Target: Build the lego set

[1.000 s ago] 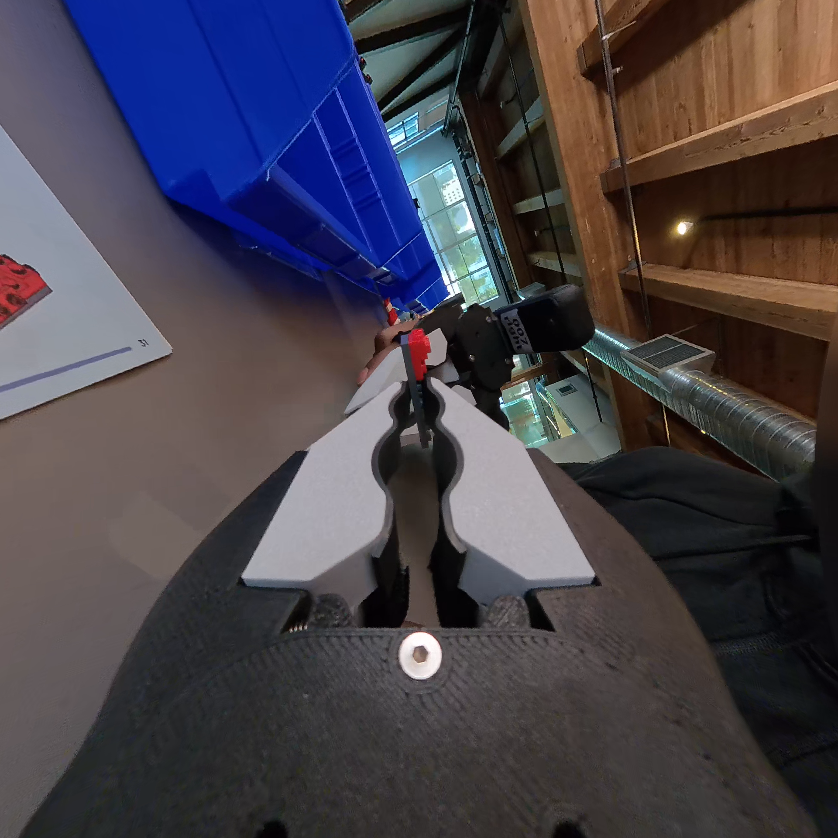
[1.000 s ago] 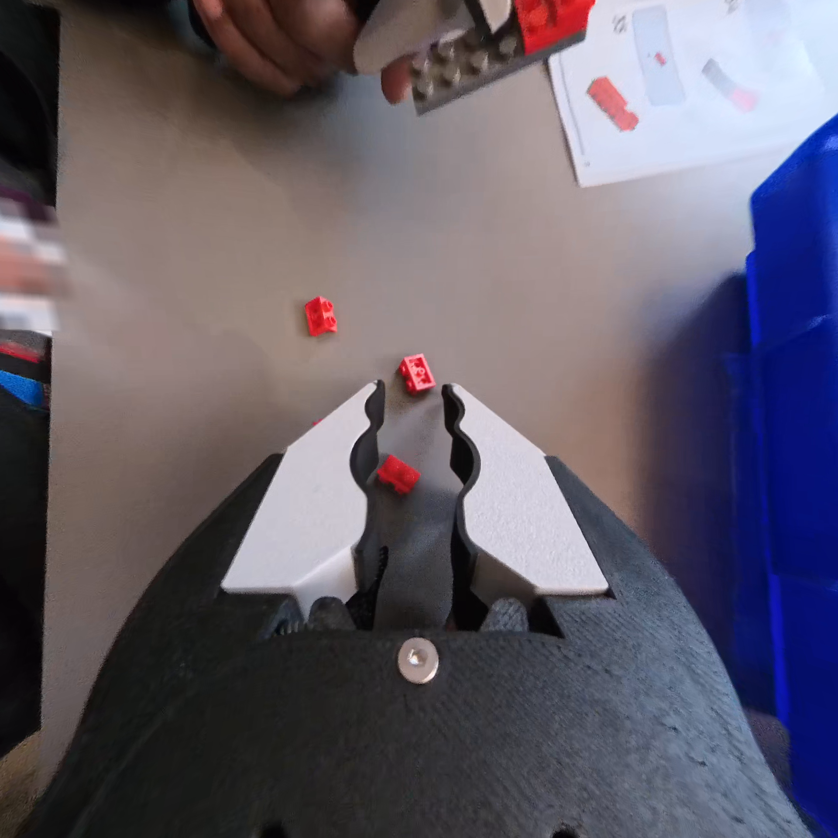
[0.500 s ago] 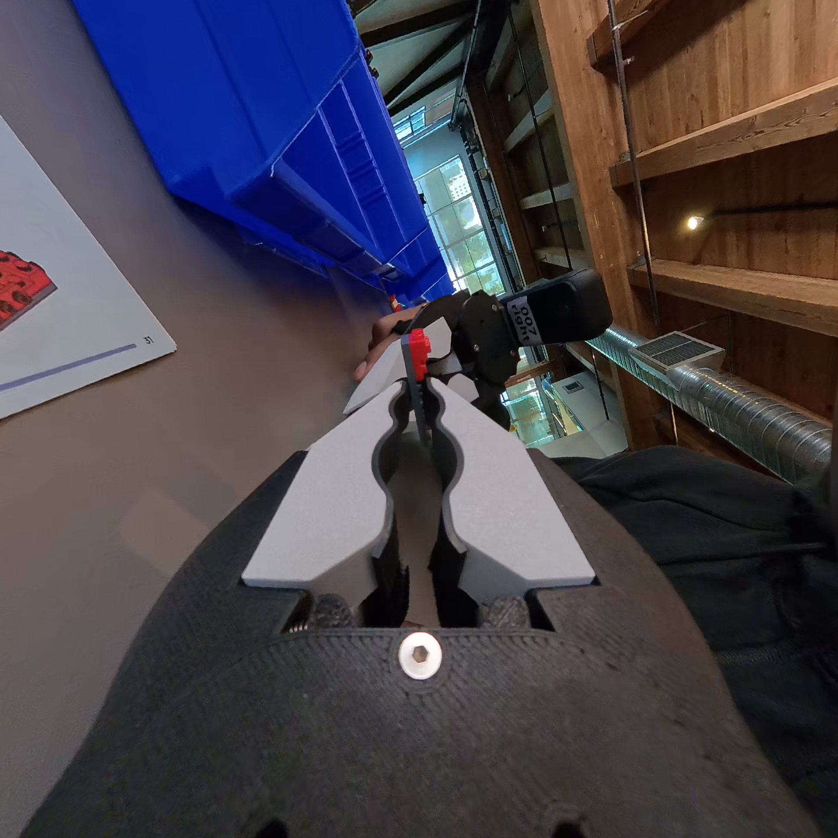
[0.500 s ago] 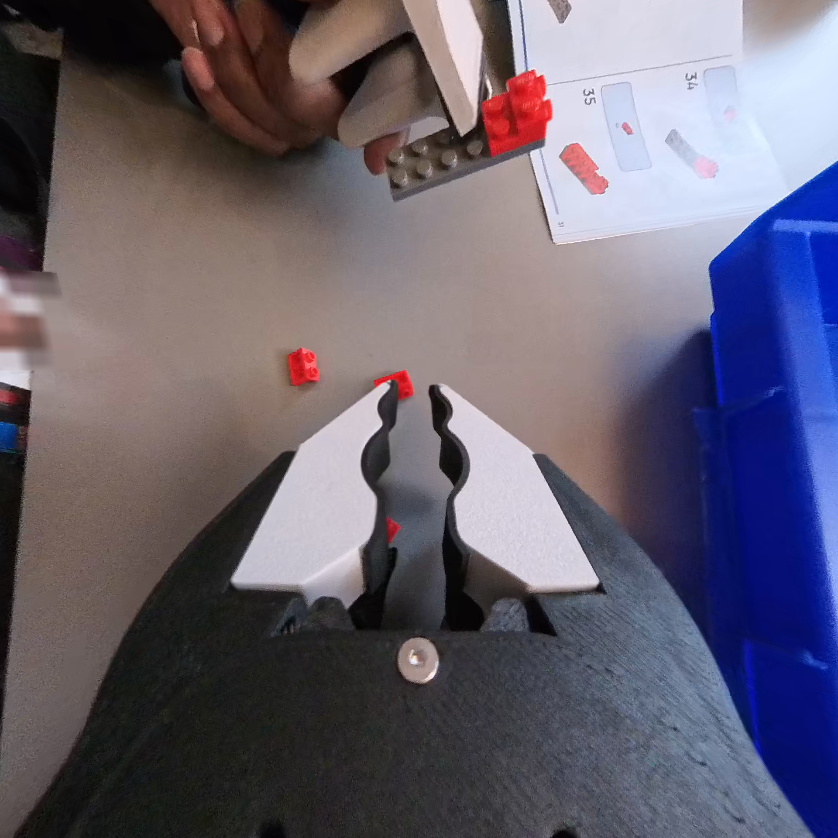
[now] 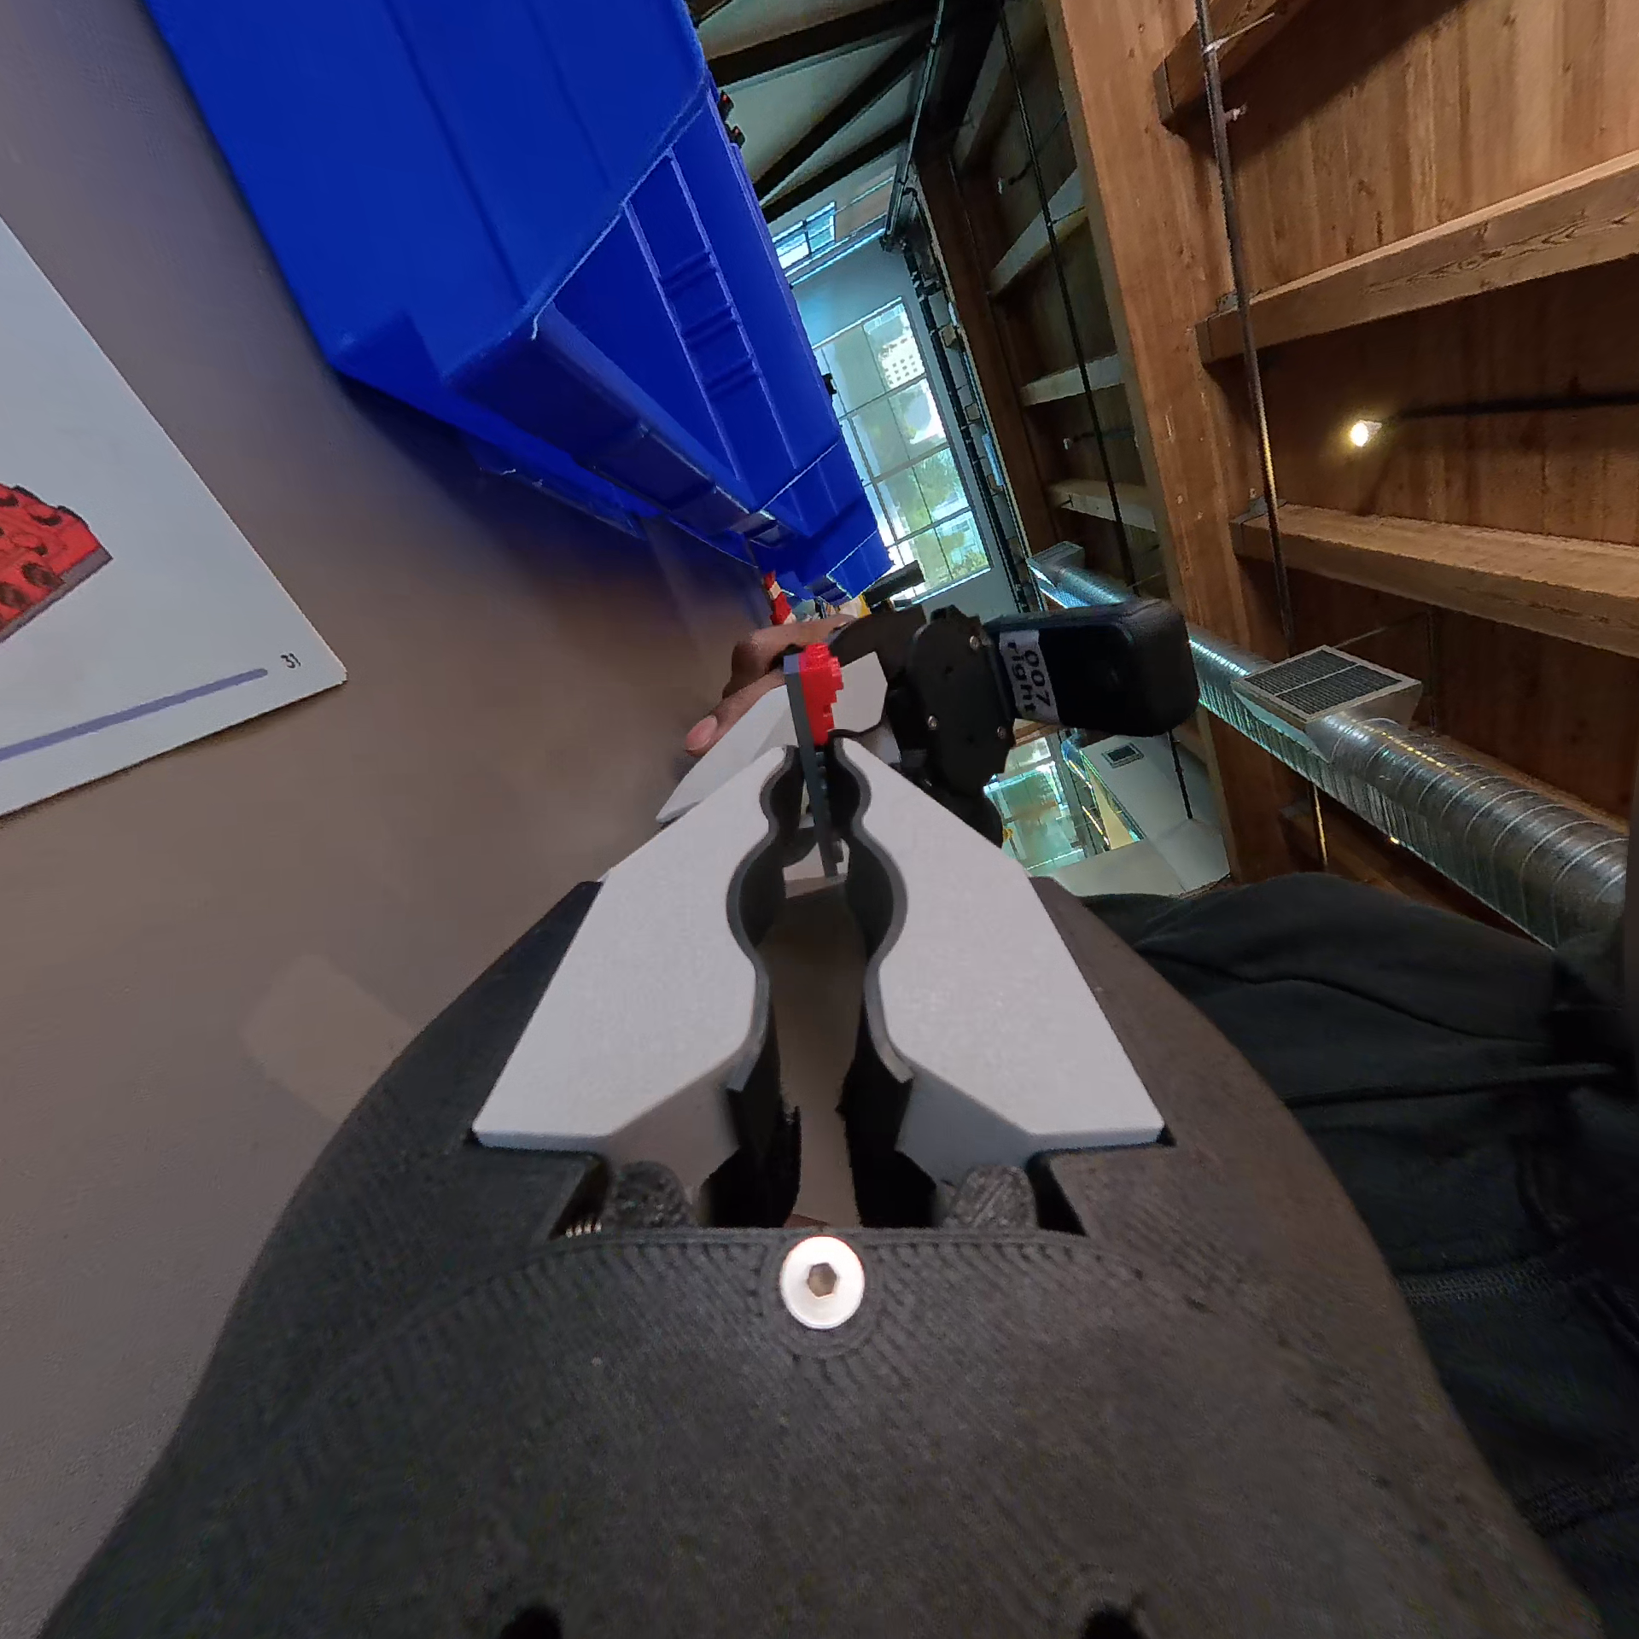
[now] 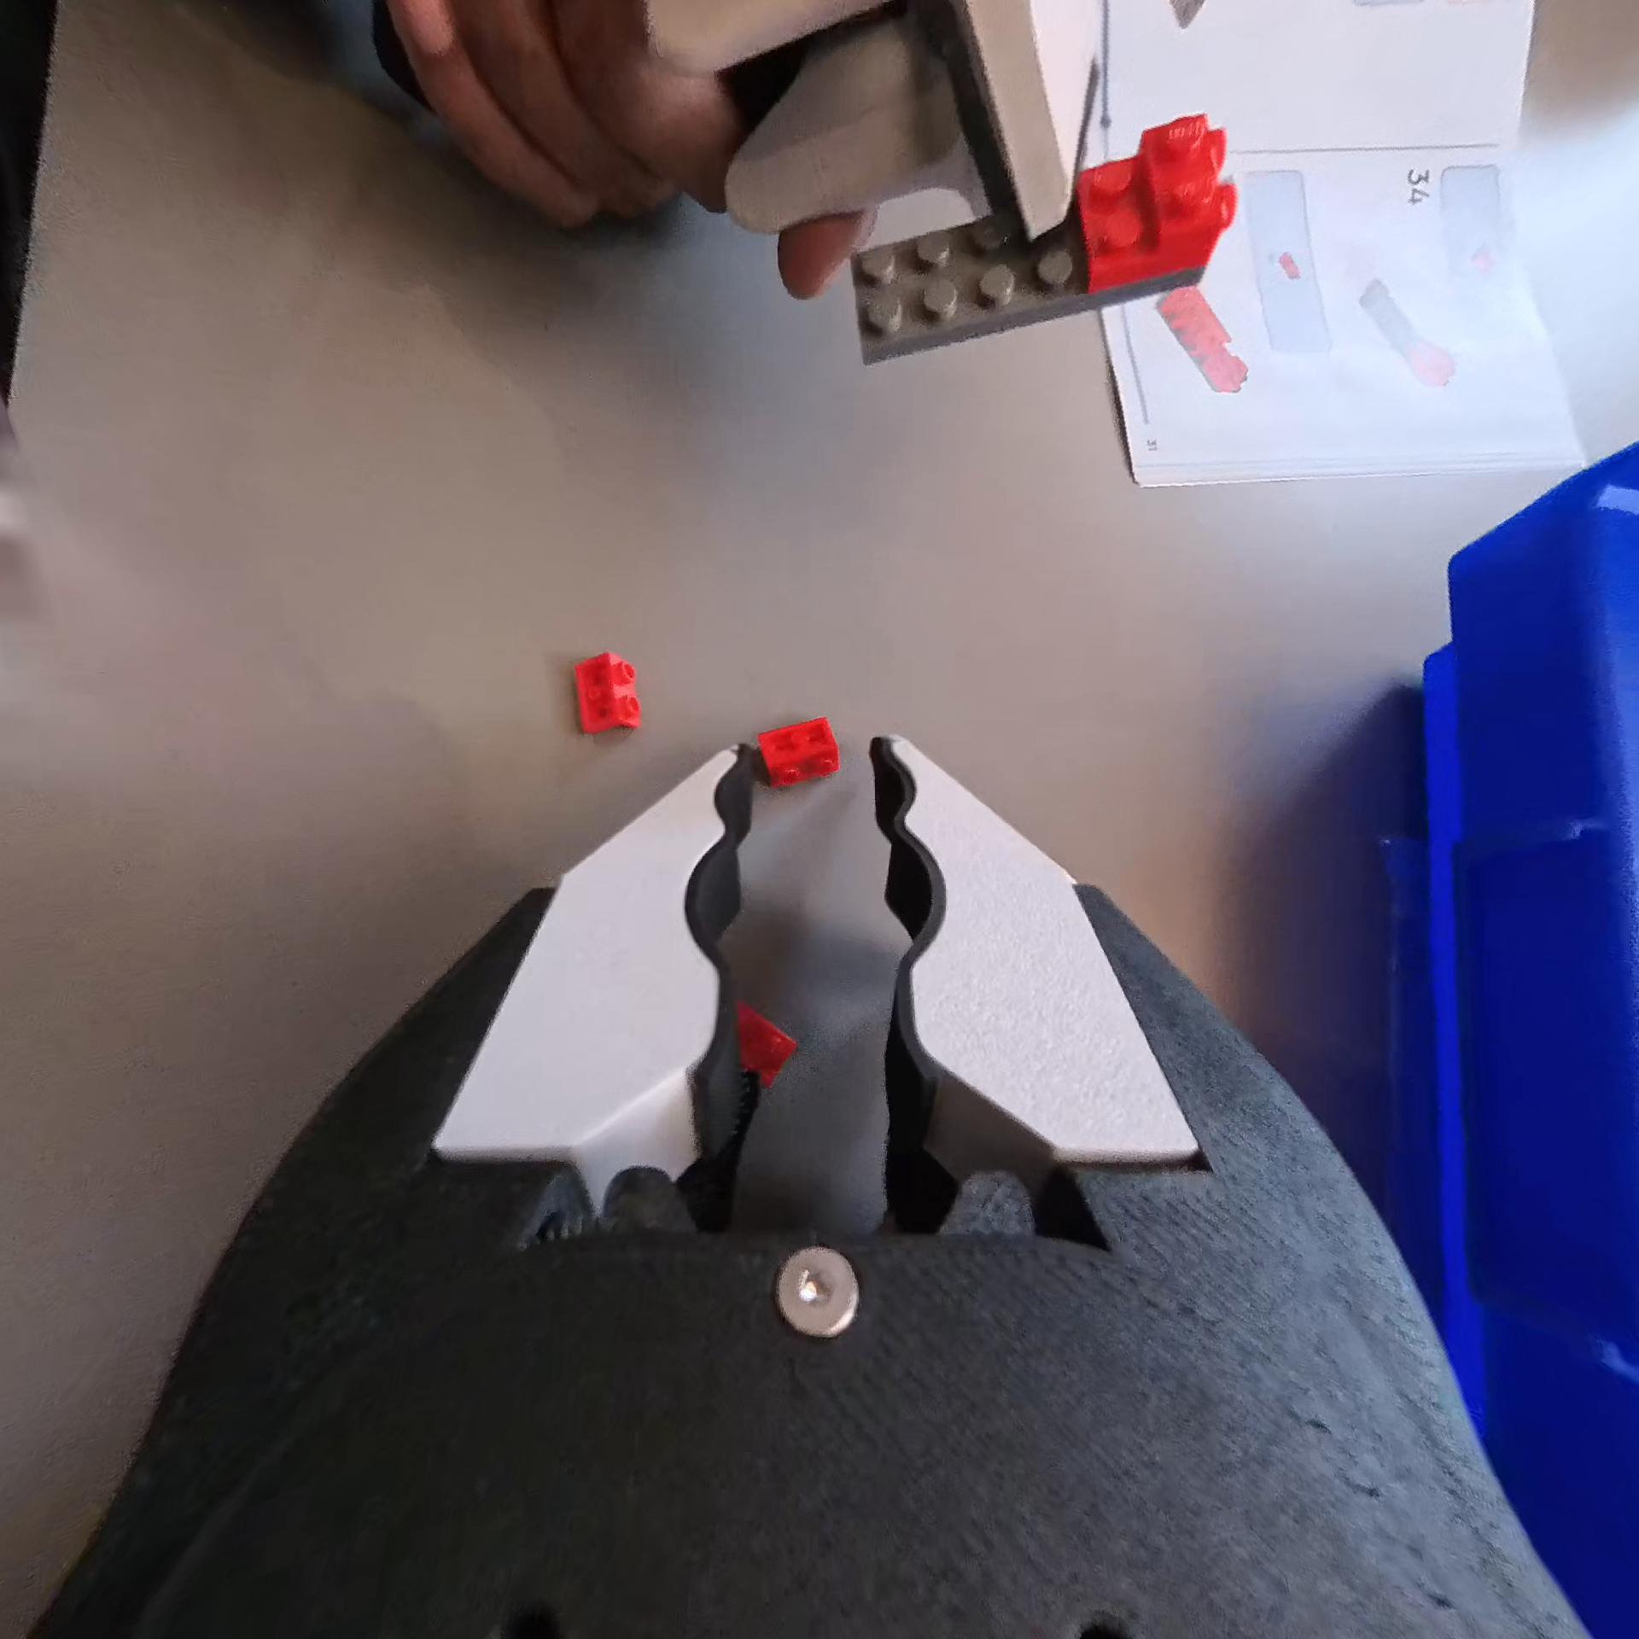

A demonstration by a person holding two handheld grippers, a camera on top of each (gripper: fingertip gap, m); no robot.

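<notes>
Grey tabletop [image 6: 443, 497] bears red bricks [image 6: 606, 692], beside blue bins [image 5: 532, 266].

Bare grey table [image 6: 372, 497] lies open left and ahead of the right gripper [image 6: 805, 754]. One red brick [image 6: 796, 750] sits between its spread tips, another [image 6: 606, 693] just left. Blue bins [image 6: 1543, 887] wall the right side; an instruction booklet [image 6: 1384, 372] occupies the far corner.

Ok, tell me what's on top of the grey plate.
Red bricks sit stacked at one end of the grey plate. The left gripper clamps its middle, hiding the studs there. The remaining studs are bare.
</notes>
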